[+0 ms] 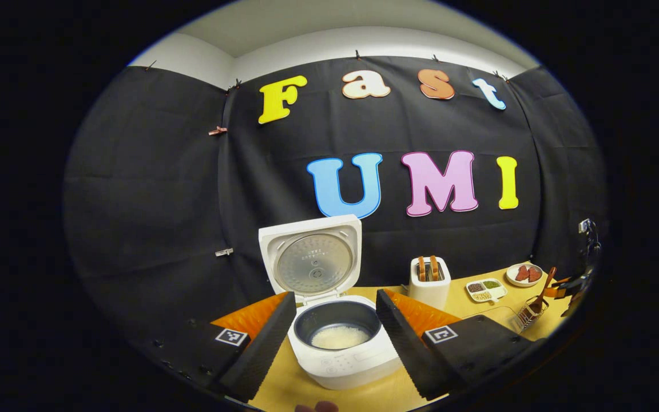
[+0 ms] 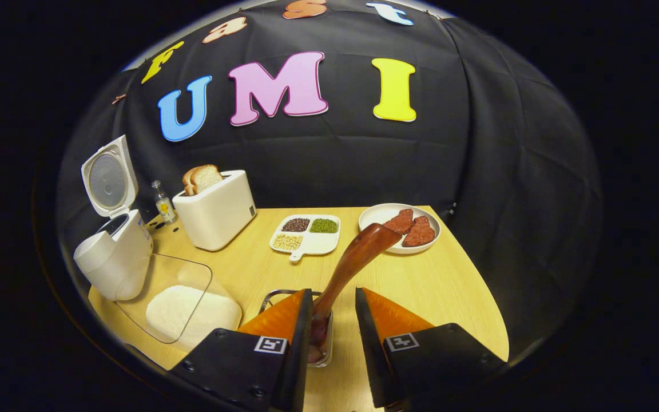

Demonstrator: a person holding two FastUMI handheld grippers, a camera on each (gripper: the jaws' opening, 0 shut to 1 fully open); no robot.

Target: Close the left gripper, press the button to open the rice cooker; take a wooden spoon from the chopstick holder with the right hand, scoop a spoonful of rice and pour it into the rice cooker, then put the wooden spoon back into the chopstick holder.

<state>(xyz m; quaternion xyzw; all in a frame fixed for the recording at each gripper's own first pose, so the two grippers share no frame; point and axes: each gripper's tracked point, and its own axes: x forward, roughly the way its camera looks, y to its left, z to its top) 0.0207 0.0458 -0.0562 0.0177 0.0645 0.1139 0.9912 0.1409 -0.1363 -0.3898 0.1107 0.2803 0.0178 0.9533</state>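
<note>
- Rice cooker (image 1: 338, 332): lid up, rice in pot.
- Left claw (image 1: 335, 343): wide open, empty, flanking cooker.
- Right claw (image 2: 332, 337): open around wooden spoon (image 2: 352, 266), standing in chopstick holder (image 2: 298, 326).
- Clear tub (image 2: 175, 303): rice, on worktop (image 2: 438, 286).

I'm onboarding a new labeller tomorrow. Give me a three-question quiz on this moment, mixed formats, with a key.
1. True or false: the rice cooker has its lid shut.
2. The wooden spoon stands in: A) the toaster, B) the chopstick holder, C) the divided dish.
3. Fill in: the plate near the table's far edge holds pieces of ____ food.

Key: 1 false, the lid stands up and rice shows in the pot. 2 B, between the open fingers of the right gripper. 3 reddish-brown.
</note>
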